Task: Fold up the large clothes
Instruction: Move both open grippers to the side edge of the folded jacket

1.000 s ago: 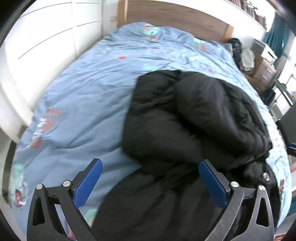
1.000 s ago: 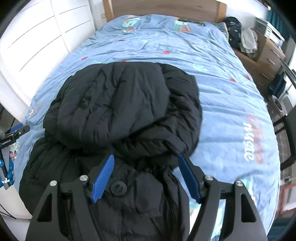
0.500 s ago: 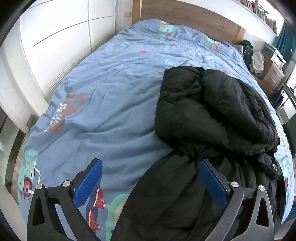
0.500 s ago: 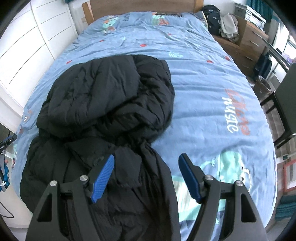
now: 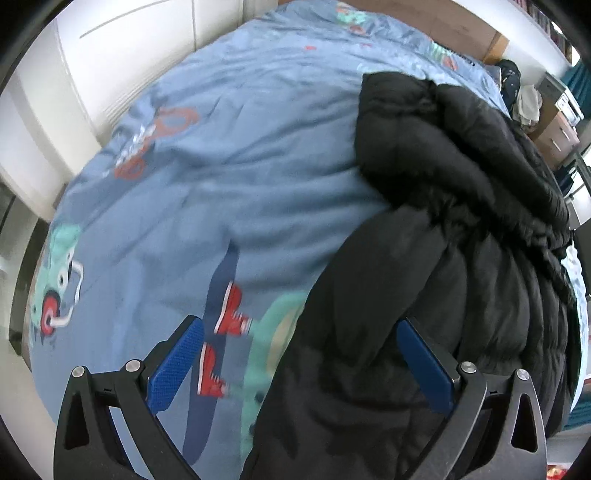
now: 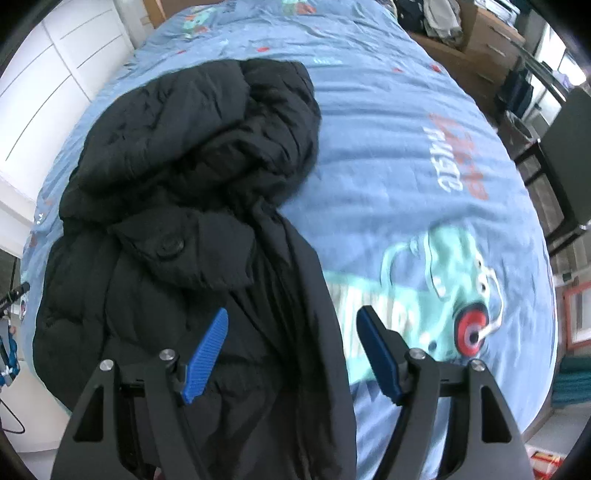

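Jacket [image 5: 424,258]: black, puffy, on the bed [image 5: 240,166]; long axis runs from the foot edge toward the headboard [image 5: 424,18]; hood end bunched toward the headboard, body toward the foot edge.
Jacket place: nearer the bed's wardrobe-side edge in the right view, its lower part at the foot edge.
Left gripper [image 5: 299,363]: jaws wide, nothing held; over the jacket's left edge near the foot.
Right gripper [image 6: 291,354]: jaws wide, empty; over the jacket's right edge.
Button [image 6: 170,245]: on a flap at mid-jacket.
Around: wardrobe [image 5: 129,55] along one bed side, drawers [image 6: 491,40] and chair [image 6: 569,147] along the other.
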The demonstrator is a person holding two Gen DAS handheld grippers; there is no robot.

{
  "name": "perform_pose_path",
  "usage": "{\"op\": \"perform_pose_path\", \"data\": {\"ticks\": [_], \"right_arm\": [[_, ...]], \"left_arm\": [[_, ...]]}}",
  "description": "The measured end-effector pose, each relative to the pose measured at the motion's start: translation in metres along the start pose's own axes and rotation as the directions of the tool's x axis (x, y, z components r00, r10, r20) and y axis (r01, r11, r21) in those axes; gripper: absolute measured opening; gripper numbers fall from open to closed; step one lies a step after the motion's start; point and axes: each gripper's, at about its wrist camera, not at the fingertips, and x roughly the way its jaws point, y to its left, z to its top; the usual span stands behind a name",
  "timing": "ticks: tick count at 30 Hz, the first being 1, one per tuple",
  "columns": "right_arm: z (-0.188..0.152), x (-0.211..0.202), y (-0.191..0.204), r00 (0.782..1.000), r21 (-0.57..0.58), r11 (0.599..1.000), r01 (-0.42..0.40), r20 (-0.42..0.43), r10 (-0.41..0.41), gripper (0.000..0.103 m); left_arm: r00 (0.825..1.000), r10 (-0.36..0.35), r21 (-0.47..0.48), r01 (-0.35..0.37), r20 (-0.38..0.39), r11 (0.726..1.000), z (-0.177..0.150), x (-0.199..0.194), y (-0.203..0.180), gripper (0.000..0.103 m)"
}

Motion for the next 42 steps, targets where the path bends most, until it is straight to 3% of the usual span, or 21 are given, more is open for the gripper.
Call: {"op": "perform_pose_path", "data": {"ticks": [10,21,35,42], "right_arm": [[-0.042,0.02,-0.017,0.995,0.084,0.996,0.015,-0.095,-0.007,0.071],[-0.068,0.033,-0.037,0.989,0.13,0.991,0.027,-0.151,-0.007,0.071],[-0.097,0.062,-0.039,0.977,0.147,0.989,-0.017,-0.207,0.047,0.071],[-0.105,0.076,-0.032,0.971,0.14,0.988,-0.059,-0.22,0.089,0.071]], "left_arm": [[0.995,-0.051,-0.023,0.049,-0.09,0.999,-0.041,0.018,0.009,0.102],[0.986,-0.093,-0.025,0.09,-0.136,0.996,-0.056,0.032,0.014,0.102],[0.963,-0.212,-0.14,0.19,-0.163,0.972,-0.079,0.06,0.046,0.102],[0.938,-0.284,-0.182,0.25,-0.198,0.951,-0.093,0.073,0.059,0.102]]}}
